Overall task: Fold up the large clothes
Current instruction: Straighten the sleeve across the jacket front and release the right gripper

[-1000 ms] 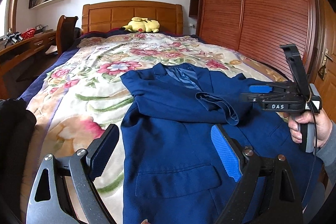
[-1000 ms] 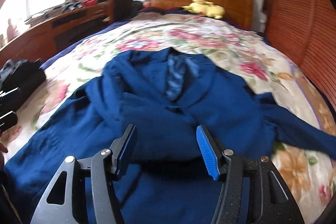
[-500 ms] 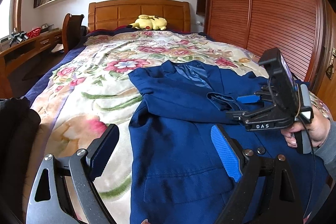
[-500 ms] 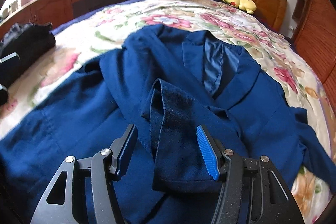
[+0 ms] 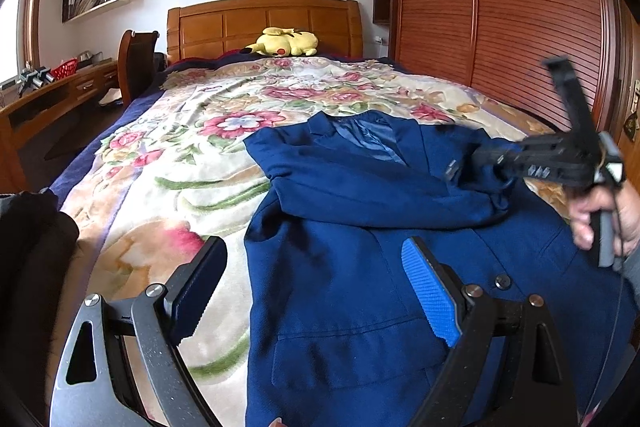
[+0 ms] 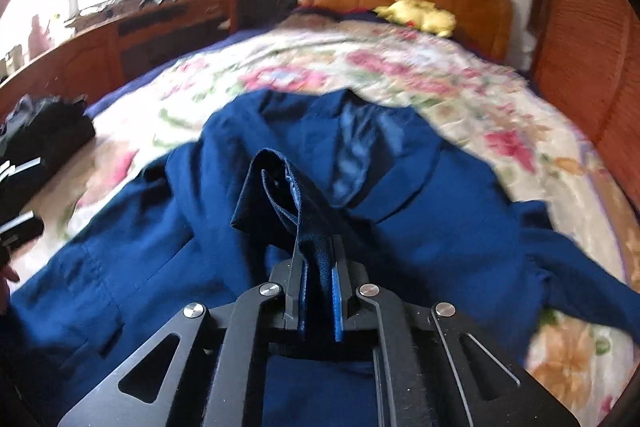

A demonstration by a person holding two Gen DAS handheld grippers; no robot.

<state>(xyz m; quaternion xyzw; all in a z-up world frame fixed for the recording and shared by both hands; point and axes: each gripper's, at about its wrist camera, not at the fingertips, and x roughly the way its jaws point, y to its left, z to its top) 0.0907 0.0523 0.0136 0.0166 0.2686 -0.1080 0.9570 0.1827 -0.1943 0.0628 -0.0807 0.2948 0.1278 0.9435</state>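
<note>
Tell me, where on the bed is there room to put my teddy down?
Bare floral bedspread lies between the blue jacket and the yellow plush toy, and left of the jacket toward the dark clothes. The near right side is crowded: jacket and both hand-held grippers.

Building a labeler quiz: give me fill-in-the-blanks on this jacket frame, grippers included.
1. The blue jacket lies on a bed with a ____ patterned cover.
2. The right gripper is closing on the jacket's ____, with fabric pinched between its pads.
3. The left gripper holds ____; its jaws stand wide apart.
4. The plush toy by the headboard is ____ in colour.

Missing words: floral; sleeve cuff; nothing; yellow
</note>
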